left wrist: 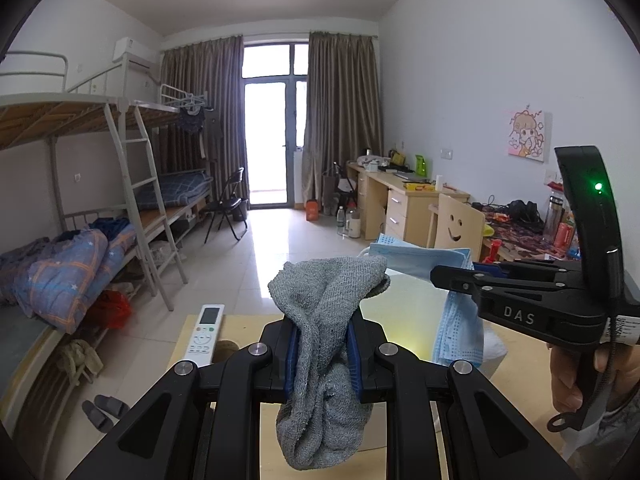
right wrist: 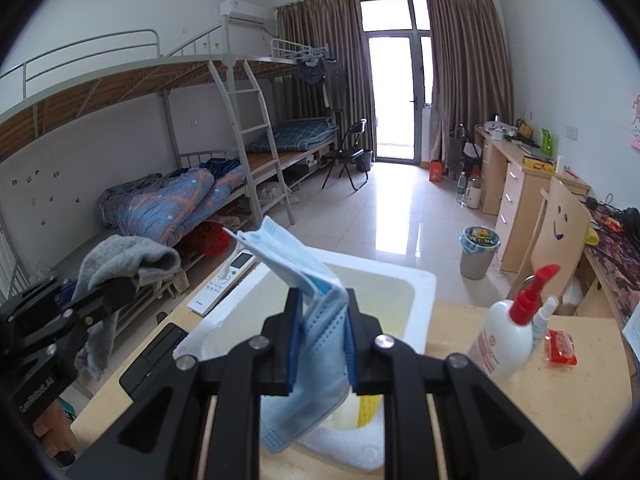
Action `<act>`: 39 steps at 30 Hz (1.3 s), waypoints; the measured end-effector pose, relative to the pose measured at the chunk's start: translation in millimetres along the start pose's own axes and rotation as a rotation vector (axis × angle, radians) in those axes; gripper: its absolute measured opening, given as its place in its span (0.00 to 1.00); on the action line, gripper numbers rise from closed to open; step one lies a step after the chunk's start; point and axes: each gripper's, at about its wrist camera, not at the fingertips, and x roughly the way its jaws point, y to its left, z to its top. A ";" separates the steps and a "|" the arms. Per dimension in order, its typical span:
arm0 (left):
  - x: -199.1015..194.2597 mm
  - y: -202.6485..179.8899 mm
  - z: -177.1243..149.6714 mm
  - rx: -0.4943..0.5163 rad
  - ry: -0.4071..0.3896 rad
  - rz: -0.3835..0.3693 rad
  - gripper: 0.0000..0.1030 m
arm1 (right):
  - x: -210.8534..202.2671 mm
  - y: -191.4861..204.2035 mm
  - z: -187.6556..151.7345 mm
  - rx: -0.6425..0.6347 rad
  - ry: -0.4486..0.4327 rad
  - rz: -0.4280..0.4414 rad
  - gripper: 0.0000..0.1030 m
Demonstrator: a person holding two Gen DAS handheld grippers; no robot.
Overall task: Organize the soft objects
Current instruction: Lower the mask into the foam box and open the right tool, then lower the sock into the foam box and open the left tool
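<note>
My left gripper [left wrist: 322, 354] is shut on a grey knitted sock [left wrist: 324, 312] that hangs folded over and below its fingers. It also shows at the left of the right wrist view [right wrist: 100, 296], with the sock [right wrist: 124, 258] draped over it. My right gripper [right wrist: 320, 340] is shut on a light blue face mask [right wrist: 308, 312], held above a white foam box [right wrist: 420, 292] on the wooden table [right wrist: 560, 400]. In the left wrist view the right gripper [left wrist: 452, 276] holds the mask [left wrist: 456, 320] just right of the sock.
A white remote control [left wrist: 205, 334] lies on the table's left edge. A white bottle with a red pump [right wrist: 508, 340], a small spray bottle [right wrist: 544, 316] and a red packet [right wrist: 562, 348] stand at the right. A black object [right wrist: 154, 360] lies left of the box. Bunk beds stand at the left.
</note>
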 end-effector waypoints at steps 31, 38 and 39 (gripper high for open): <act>-0.6 11.2 -3.3 -0.021 0.012 0.051 0.21 | 22.2 10.7 -2.3 -0.055 0.051 -0.027 0.80; 3.6 11.5 -2.5 -0.022 0.021 0.046 0.21 | 9.9 7.0 -2.6 -0.062 0.026 -0.047 0.88; 4.3 10.0 -2.7 -0.019 0.022 0.044 0.21 | 9.0 6.6 -3.0 -0.065 0.025 -0.057 0.89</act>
